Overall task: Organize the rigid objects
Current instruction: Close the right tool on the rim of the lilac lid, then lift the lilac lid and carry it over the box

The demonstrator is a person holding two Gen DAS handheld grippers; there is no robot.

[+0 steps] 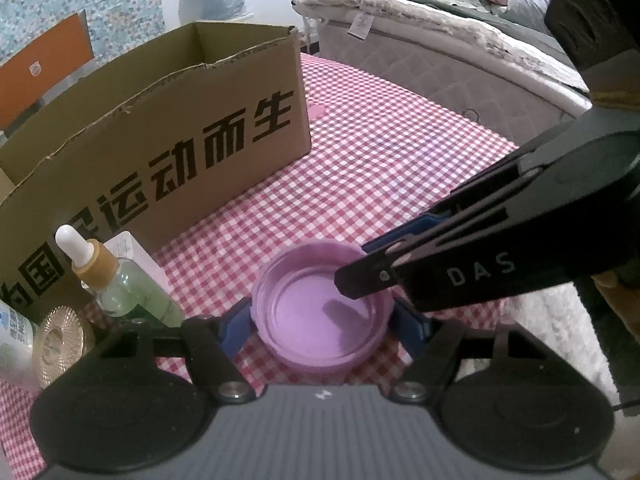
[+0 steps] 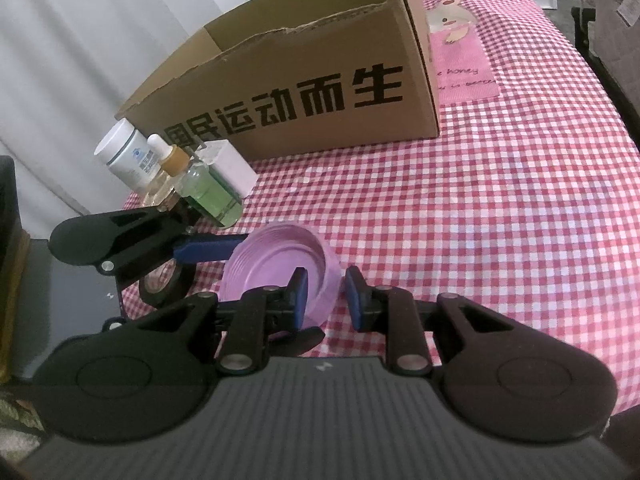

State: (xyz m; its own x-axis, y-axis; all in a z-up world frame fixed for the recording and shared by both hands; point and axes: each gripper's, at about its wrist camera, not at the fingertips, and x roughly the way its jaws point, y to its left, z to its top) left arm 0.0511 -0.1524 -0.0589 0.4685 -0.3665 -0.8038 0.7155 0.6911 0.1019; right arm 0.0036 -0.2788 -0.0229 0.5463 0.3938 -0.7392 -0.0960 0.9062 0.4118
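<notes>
A purple round lid (image 1: 322, 312) lies open side up, tilted, over the red checked tablecloth. My left gripper (image 1: 324, 320) grips it across its width, one blue pad on each side. My right gripper (image 2: 323, 296) straddles the lid's rim (image 2: 280, 268), one finger inside and one outside, a gap still showing at the outer pad. The right gripper enters the left wrist view from the right (image 1: 360, 280). The open cardboard box (image 1: 168, 132) stands behind, also in the right wrist view (image 2: 304, 80).
A green dropper bottle (image 2: 208, 192), a white jar (image 2: 128, 156), a white carton (image 2: 232, 164) and a gold-lidded item (image 1: 60, 340) cluster left of the lid. A pink card (image 2: 460, 64) lies right of the box. A bed (image 1: 440, 40) stands beyond the table.
</notes>
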